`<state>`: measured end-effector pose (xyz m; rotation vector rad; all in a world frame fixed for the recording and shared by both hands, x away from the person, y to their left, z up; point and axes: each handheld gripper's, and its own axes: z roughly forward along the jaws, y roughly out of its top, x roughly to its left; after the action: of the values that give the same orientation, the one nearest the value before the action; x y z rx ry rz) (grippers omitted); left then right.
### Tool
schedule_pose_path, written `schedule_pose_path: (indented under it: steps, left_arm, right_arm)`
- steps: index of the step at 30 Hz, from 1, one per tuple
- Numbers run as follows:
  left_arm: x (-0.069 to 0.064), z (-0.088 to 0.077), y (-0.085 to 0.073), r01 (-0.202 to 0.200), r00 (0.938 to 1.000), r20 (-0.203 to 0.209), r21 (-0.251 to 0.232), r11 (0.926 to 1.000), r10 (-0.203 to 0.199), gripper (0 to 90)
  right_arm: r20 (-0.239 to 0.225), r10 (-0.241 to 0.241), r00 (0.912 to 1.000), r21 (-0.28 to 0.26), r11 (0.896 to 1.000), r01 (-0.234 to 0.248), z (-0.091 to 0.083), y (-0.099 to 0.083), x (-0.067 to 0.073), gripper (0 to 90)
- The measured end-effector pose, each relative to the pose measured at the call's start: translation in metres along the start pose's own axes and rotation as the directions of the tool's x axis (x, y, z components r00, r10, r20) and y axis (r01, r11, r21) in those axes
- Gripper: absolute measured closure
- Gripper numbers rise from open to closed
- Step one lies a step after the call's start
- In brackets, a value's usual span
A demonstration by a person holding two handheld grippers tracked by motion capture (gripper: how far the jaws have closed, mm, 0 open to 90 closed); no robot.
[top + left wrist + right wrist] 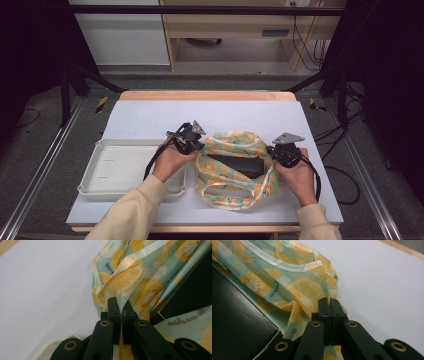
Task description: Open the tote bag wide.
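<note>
Evidently the lemon-print bag (235, 167) lay near the middle of the table (150, 120), just right of the white tray (115, 170), with a black box (235, 165) seen inside its open mouth. Its thin, limp, probably slippery fabric was pinched at the left rim by the left gripper (119, 305) and at the right rim by the right gripper (328, 305), both clamped tight. The hemmed edges were judged the surest hold, since the box's weight could drag loose cloth free.

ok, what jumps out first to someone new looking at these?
The lemon-print bag in the middle of the white table, with a black box showing in its open mouth. Each set of tongs is shut on the bag's edge, the left tongs at its left side and the right tongs at its right. A white tray lies left of the bag.
</note>
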<state>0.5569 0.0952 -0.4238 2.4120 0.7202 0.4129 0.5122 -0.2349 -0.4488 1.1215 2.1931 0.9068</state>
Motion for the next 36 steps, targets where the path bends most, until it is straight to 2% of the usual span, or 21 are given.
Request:
schedule_pose_path:
  steps: [5,8,12,20,23,25,26,27,28,30,31,34,36]
  left_arm:
    - [-0.001,0.004,-0.002,-0.021,0.9997,0.012,0.039,0.9990,0.021,89.4]
    - [-0.002,0.004,-0.003,-0.017,0.9997,0.019,0.038,0.9991,0.016,89.5]
    - [-0.002,0.006,-0.006,-0.024,0.9994,0.027,0.067,0.9974,0.022,89.6]
    - [-0.001,0.013,-0.007,-0.026,0.9993,0.029,0.108,0.9938,0.023,89.4]
    - [-0.002,0.012,-0.008,-0.028,0.9992,0.033,0.103,0.9943,0.025,89.3]
    - [-0.002,0.010,-0.010,-0.016,0.9990,0.042,0.081,0.9966,0.012,89.0]
    - [-0.001,0.007,-0.011,-0.003,0.9991,0.043,0.062,0.9980,0.000,88.0]
    - [-0.001,0.004,-0.013,0.006,0.9994,0.033,0.043,0.9991,-0.007,85.9]
    - [-0.001,0.000,-0.014,0.018,0.9995,0.026,0.021,0.9996,-0.019,83.1]
    - [-0.001,-0.006,-0.016,0.052,0.9983,0.026,-0.021,0.9984,-0.051,76.5]
    - [-0.003,-0.011,-0.017,0.058,0.9983,0.013,-0.056,0.9967,-0.057,73.5]
    - [-0.005,-0.023,-0.019,0.069,0.9973,-0.019,-0.109,0.9916,-0.071,60.7]
    - [-0.006,-0.032,-0.021,0.089,0.9955,-0.016,-0.164,0.9824,-0.093,53.5]
  right_arm:
    - [-0.034,0.027,0.9991,0.034,0.999,-0.025,0.009,-0.004,-0.003,90.0]
    - [-0.041,0.029,0.9987,0.043,0.999,-0.027,0.012,-0.007,-0.003,90.0]
    - [-0.053,0.027,0.9982,0.058,0.998,-0.023,0.015,-0.011,-0.001,90.0]
    - [-0.058,0.032,0.9978,0.066,0.997,-0.028,0.017,-0.011,-0.002,89.7]
    - [-0.055,0.031,0.9980,0.065,0.997,-0.027,0.016,-0.012,-0.002,88.1]
    - [-0.052,0.041,0.9978,0.058,0.998,-0.038,0.013,-0.011,-0.003,84.2]
    - [-0.048,0.043,0.9979,0.053,0.998,-0.040,0.011,-0.011,-0.003,79.8]
    - [-0.042,0.064,0.9971,0.048,0.997,-0.062,0.007,-0.011,-0.003,73.8]
    - [-0.021,0.074,0.9971,0.032,0.997,-0.073,0.003,-0.010,-0.003,68.3]
    - [0.001,0.087,0.9962,0.007,0.996,-0.087,-0.007,-0.008,-0.002,58.7]
    - [0.016,0.087,0.9960,-0.010,0.996,-0.087,-0.013,-0.006,-0.002,53.3]
    - [0.033,0.099,0.9945,-0.072,0.993,-0.097,-0.034,-0.001,-0.001,42.1]
    - [0.033,0.105,0.9939,-0.088,0.991,-0.102,-0.045,0.002,0.002,35.7]
